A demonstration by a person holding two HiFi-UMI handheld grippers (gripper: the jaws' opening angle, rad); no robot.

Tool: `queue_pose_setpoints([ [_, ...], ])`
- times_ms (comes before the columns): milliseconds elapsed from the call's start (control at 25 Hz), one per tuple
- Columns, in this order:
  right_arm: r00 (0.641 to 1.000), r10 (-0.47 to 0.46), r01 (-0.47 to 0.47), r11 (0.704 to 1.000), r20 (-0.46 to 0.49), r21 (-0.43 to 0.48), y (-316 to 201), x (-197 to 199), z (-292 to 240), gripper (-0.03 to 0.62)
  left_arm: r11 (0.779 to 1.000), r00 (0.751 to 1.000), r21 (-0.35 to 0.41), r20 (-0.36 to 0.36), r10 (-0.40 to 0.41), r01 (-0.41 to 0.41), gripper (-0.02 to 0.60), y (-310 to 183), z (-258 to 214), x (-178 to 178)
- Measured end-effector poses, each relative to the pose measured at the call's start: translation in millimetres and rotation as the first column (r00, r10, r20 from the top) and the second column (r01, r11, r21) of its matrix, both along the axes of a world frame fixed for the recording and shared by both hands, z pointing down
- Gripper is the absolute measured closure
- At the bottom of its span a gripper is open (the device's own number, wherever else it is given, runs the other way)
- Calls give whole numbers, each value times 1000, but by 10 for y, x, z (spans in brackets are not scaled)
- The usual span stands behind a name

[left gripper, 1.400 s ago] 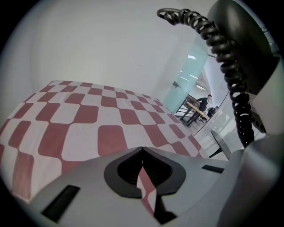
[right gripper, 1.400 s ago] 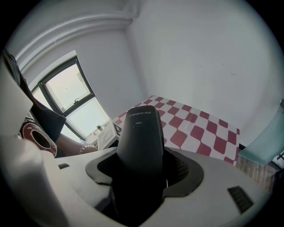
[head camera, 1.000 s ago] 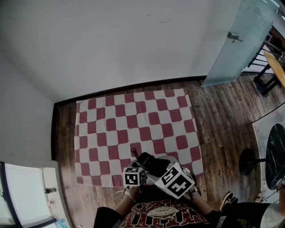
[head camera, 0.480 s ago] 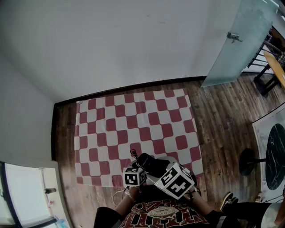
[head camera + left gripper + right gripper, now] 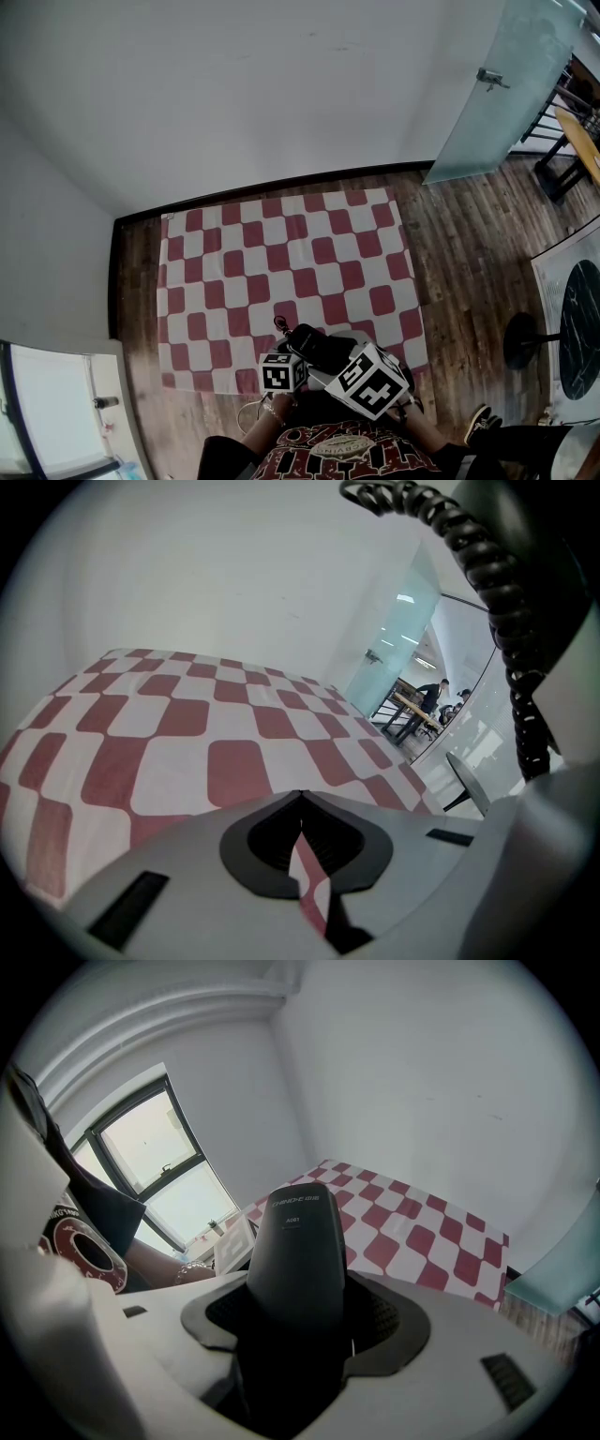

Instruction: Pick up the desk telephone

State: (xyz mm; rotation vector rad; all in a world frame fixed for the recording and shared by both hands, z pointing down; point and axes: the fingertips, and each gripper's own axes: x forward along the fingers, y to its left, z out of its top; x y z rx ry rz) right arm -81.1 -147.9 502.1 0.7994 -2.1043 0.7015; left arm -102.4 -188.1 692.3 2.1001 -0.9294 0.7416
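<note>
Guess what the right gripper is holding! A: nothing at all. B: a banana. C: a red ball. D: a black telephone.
D: in the right gripper view, the right gripper has its jaws closed on the black telephone, with the red-and-white checked cloth behind it.

telephone (image 5: 319, 345) above cloth (image 5: 281, 262), cloth on floor (image 5: 469, 244)

Matt black plastic telephone (image 5: 295, 1260), soft checked cloth (image 5: 281, 262), wood-plank floor (image 5: 469, 244)
</note>
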Motion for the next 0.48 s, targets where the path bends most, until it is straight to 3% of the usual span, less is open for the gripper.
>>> queue_pose_setpoints([
  [480,1000,-7,7,1000,2,-1,10,6,-18,303,1000,1000,-4,0,-2,2,572,15,13,2],
])
